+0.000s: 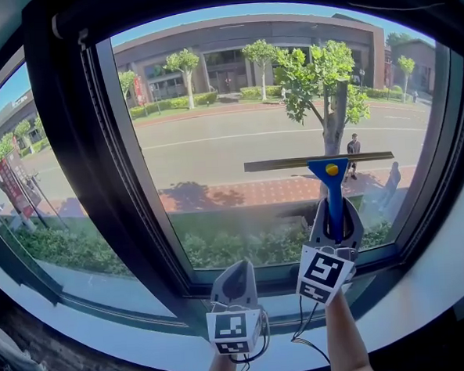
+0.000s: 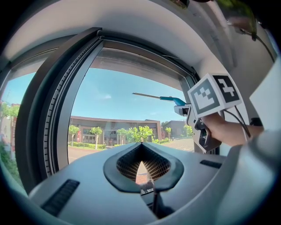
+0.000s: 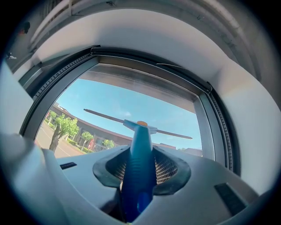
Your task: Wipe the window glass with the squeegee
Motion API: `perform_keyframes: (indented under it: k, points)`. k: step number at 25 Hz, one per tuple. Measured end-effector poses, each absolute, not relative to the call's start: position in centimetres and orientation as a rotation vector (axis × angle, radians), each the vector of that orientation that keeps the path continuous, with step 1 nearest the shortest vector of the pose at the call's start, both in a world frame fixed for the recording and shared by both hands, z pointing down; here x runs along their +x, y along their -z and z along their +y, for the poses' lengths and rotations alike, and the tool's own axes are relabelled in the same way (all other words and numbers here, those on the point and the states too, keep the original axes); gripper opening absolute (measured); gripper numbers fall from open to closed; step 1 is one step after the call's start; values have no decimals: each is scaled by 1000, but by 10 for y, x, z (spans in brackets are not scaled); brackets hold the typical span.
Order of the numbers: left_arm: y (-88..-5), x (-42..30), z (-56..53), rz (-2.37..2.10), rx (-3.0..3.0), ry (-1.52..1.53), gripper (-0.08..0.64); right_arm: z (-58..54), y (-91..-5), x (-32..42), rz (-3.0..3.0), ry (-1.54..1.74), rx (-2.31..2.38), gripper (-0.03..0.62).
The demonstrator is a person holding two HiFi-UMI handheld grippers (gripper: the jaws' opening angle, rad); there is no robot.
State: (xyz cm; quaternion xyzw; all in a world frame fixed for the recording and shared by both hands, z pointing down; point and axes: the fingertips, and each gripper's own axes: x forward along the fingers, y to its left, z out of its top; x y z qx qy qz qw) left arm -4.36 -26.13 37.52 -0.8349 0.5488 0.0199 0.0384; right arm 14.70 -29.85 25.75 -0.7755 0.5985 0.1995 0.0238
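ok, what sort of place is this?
Probably indoors, facing a street: dark window frame, white sill, and a road, trees and a low building beyond the glass. The right hand-held gripper holds a blue squeegee.

Head view faces window glass (image 1: 238,153); gripper views upward, sharing it.

The squeegee (image 1: 333,192) has a glossy, smooth blue plastic handle (its blade bar looks like dull metal); beyond its blade the window glass (image 1: 229,146) is smooth and clear.
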Motion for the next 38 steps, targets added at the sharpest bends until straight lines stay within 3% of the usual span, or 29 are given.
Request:
perform_keyframes:
  k: [38]
  points:
    - [-391, -23, -269, 1639, -2626, -9, 3, -288, -370, 151, 2009, -370, -2522, 137]
